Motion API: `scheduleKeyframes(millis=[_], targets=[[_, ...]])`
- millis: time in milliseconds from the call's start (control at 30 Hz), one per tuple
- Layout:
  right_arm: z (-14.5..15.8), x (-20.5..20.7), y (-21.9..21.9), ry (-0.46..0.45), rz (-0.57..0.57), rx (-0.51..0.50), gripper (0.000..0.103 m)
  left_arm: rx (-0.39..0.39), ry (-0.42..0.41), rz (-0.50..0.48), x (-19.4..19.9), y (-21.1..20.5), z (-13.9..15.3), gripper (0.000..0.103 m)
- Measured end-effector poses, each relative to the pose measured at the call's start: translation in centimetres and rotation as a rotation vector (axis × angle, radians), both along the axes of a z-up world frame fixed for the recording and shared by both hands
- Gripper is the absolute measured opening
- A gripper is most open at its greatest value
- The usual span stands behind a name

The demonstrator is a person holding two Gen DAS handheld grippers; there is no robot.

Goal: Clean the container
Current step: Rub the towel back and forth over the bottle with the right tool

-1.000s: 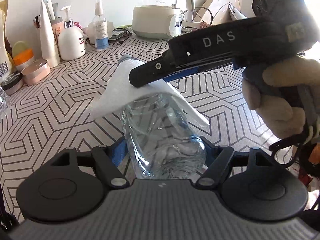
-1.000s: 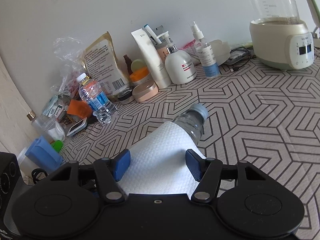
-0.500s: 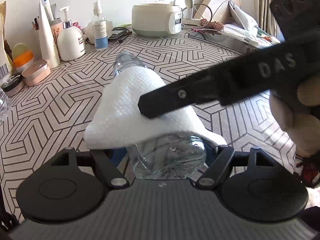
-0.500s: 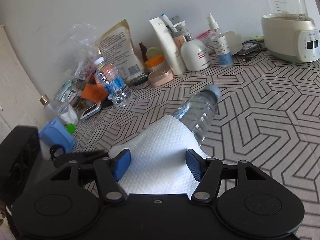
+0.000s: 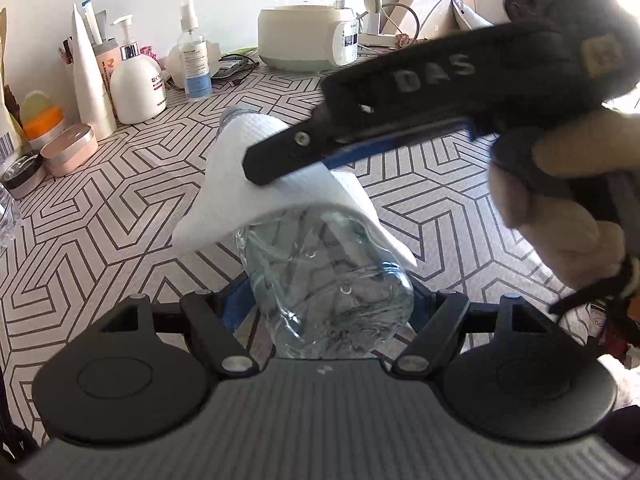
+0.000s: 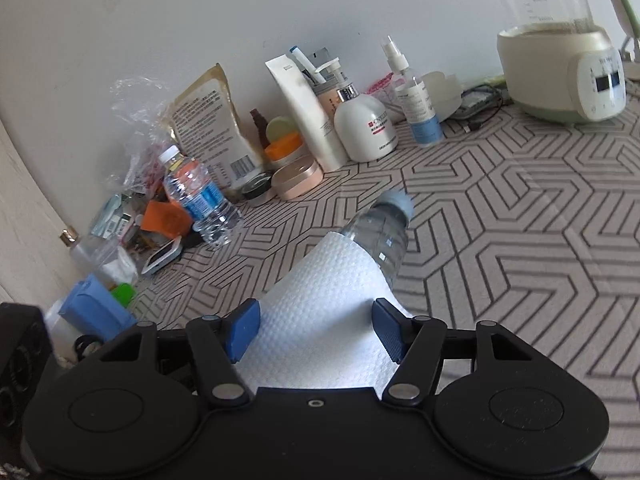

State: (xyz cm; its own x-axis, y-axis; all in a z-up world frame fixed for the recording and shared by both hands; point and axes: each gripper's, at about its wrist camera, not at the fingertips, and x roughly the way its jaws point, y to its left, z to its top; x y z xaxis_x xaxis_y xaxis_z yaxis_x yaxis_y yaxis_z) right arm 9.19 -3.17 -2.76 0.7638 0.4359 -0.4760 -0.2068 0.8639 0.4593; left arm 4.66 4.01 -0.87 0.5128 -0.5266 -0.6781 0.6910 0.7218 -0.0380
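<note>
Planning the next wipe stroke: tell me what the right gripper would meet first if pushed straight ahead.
The right gripper already straddles the paper towel draped over the clear bottle; it would slide along them toward the cap. Depth is unclear.

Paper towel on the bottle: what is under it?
Under the paper towel lies the clear plastic bottle, base held in the left gripper; its capped neck sticks out beyond the towel. The right gripper clamps over the towel. The bottle's covered middle cannot be seen.
</note>
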Motion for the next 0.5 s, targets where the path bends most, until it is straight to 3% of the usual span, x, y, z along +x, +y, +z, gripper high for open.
scheduleKeyframes(millis=[233,500], targets=[[-0.2,-0.3,0.5,-0.046,-0.001,-0.031,0.068,-0.01,0.01,0.001,0.2,0.1,0.0,0.076],[-0.4,-2.1,0.4,-0.026,0.041,0.01,0.069,-0.01,0.01,0.007,0.2,0.1,0.0,0.076]])
